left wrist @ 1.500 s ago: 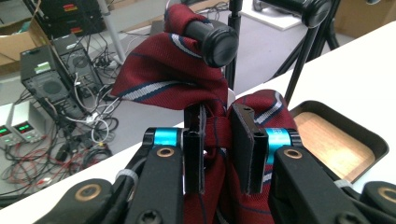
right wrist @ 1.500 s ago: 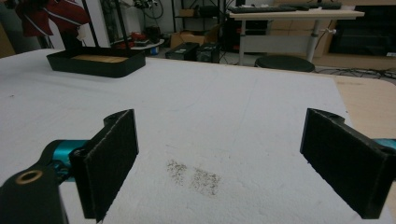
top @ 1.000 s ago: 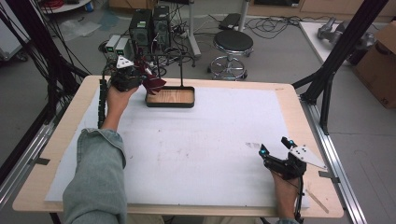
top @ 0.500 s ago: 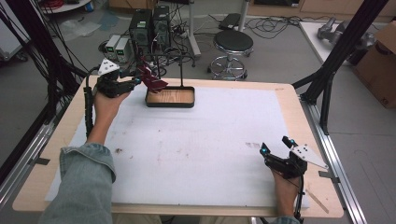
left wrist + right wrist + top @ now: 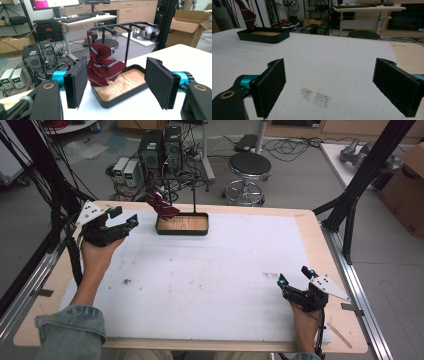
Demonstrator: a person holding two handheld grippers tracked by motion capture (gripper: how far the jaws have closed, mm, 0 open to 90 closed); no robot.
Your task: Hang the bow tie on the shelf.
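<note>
A dark red striped cloth [image 5: 162,206] hangs from a peg of the black rack [image 5: 193,195], drooping over the black tray with a wooden floor [image 5: 182,232] at the table's far edge. My left gripper [image 5: 125,216] hovers to the left of the tray, apart from the cloth. Its jaws have just been opening and nothing is between them. In the left gripper view the cloth [image 5: 102,67] and the tray [image 5: 117,98] lie beyond the gripper [image 5: 120,85]. My right gripper [image 5: 294,276] rests open on the white mat at the near right, empty [image 5: 332,85].
A white mat [image 5: 215,280] covers the wooden table and carries dark smudges [image 5: 125,281]. Behind the table stand computer towers [image 5: 160,147] and a round stool [image 5: 249,167]. Black frame posts [image 5: 350,210] flank both sides.
My left gripper has pulled away leftward from the rack and its jaws have opened. The cloth stays hanging on the rack. The right gripper has not moved.
</note>
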